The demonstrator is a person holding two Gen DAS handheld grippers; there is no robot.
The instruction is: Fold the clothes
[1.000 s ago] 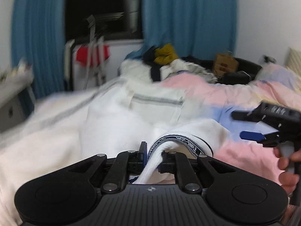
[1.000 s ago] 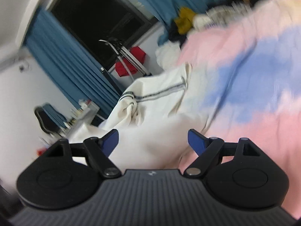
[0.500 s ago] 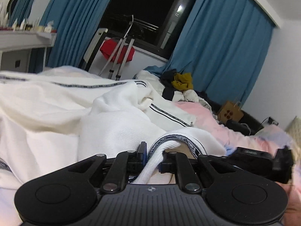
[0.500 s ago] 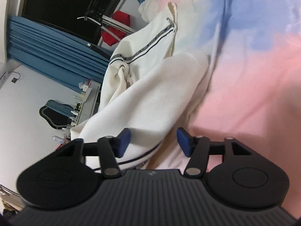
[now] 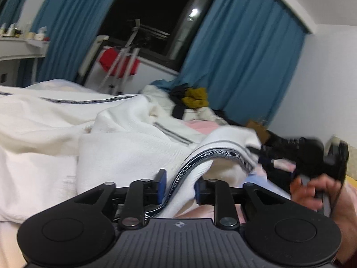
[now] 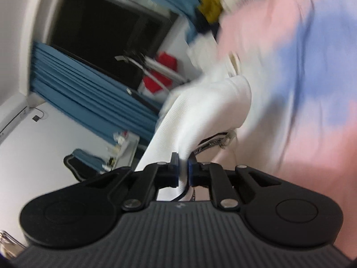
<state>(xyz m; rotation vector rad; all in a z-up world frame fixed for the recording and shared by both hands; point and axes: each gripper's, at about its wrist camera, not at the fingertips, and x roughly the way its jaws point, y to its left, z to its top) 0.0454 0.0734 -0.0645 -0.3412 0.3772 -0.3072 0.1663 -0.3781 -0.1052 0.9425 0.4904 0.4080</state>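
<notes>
The right tool (image 6: 183,174) is clamped on the white garment (image 6: 200,111); the left tool's (image 5: 180,186) jaws are opening around its waistband (image 5: 214,154).

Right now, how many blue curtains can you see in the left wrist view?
2. One curtain hangs left of the dark window, the other curtain right of it. More may lie outside the view.
</notes>
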